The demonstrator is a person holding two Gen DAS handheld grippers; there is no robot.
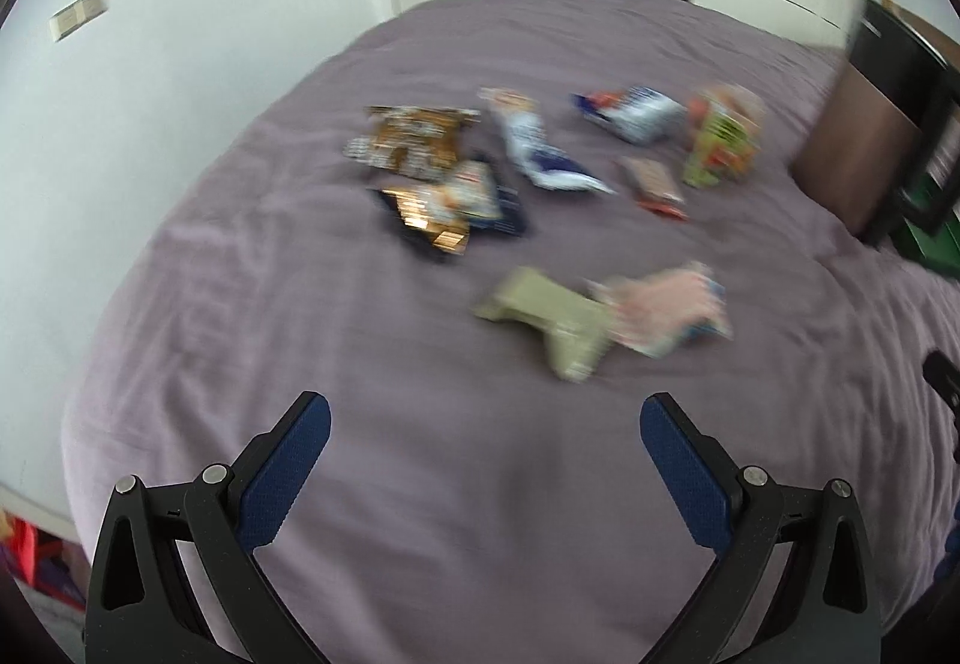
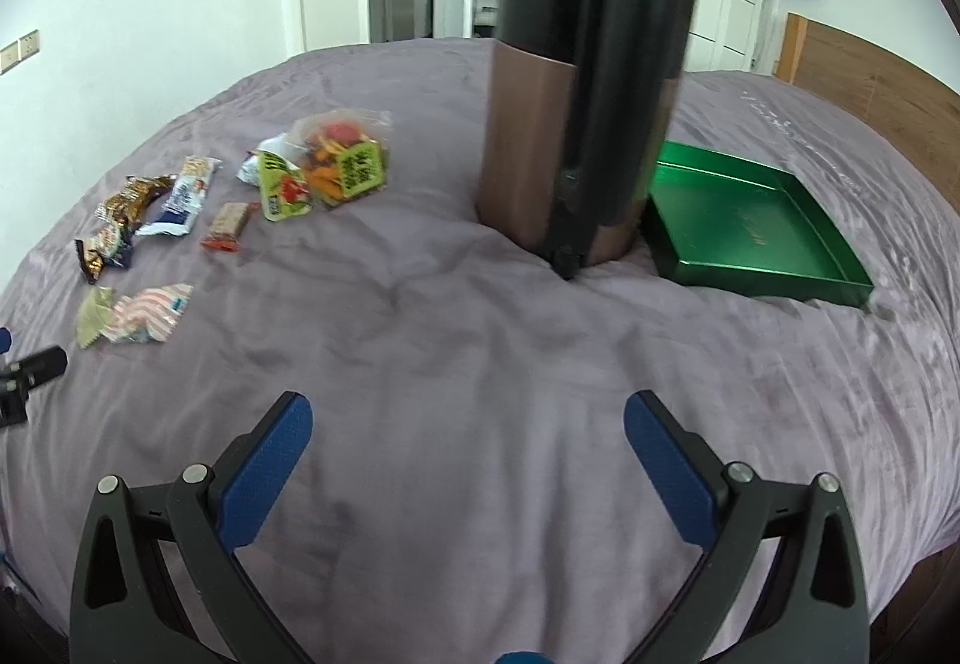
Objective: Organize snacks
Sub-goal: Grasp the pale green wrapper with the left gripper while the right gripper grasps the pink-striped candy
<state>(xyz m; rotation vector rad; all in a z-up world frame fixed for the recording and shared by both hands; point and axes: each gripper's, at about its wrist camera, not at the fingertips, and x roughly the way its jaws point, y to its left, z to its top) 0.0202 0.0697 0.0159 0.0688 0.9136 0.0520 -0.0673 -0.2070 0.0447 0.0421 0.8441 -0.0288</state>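
Observation:
Several snack packets lie scattered on a purple bedspread. In the blurred left wrist view a pale green packet and a pink striped packet are nearest, with a gold-brown packet and a white-blue packet farther off. My left gripper hovers open above bare cloth, holding nothing. In the right wrist view the same snacks sit at the left, among them a clear bag of colourful snacks and the pink striped packet. My right gripper is open and empty, short of a green tray.
A tall bronze and black container stands upright on the bed next to the green tray. A wooden headboard is at the right. White walls, a door and an open wardrobe lie beyond the bed. The left gripper's tip shows at the left edge.

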